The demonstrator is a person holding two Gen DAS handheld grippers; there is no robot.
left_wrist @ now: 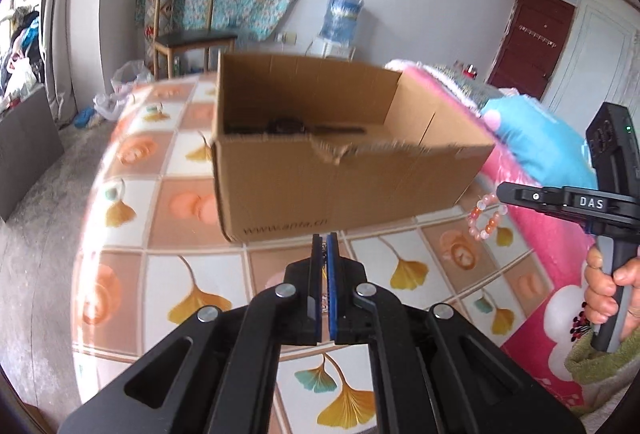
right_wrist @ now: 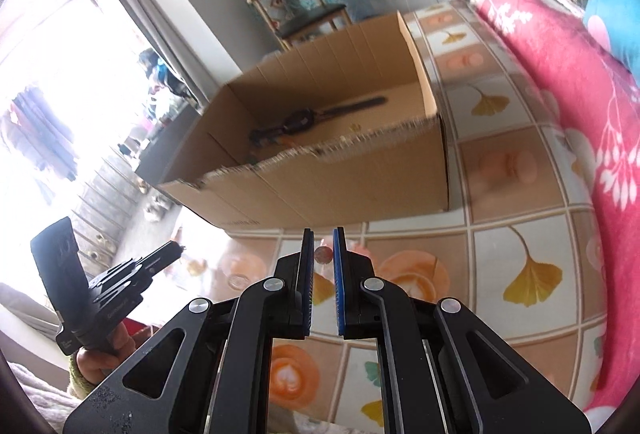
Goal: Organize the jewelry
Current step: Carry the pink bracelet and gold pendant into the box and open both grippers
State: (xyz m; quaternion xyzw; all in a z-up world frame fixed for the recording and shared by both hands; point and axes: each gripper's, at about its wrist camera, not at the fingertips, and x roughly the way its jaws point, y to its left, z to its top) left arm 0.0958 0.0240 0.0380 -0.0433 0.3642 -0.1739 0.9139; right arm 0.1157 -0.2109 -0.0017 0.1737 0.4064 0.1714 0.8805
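An open cardboard box (left_wrist: 344, 173) stands on a bed with a ginkgo-leaf sheet (left_wrist: 208, 274); it also shows in the right wrist view (right_wrist: 320, 177). A dark watch or strap (right_wrist: 304, 121) lies inside it. My left gripper (left_wrist: 325, 238) is shut with nothing visible between its pads, just before the box's near wall. My right gripper (left_wrist: 502, 189) is shut on a pink and orange bead bracelet (left_wrist: 486, 218) that hangs from its tip, right of the box. In the right wrist view one bead (right_wrist: 323, 254) shows between its fingers (right_wrist: 323, 234).
A pink floral blanket (right_wrist: 580, 73) and a blue pillow (left_wrist: 532, 137) lie along the right side of the bed. A wooden chair (left_wrist: 188, 29) and a water dispenser (left_wrist: 340, 21) stand behind, by the wall.
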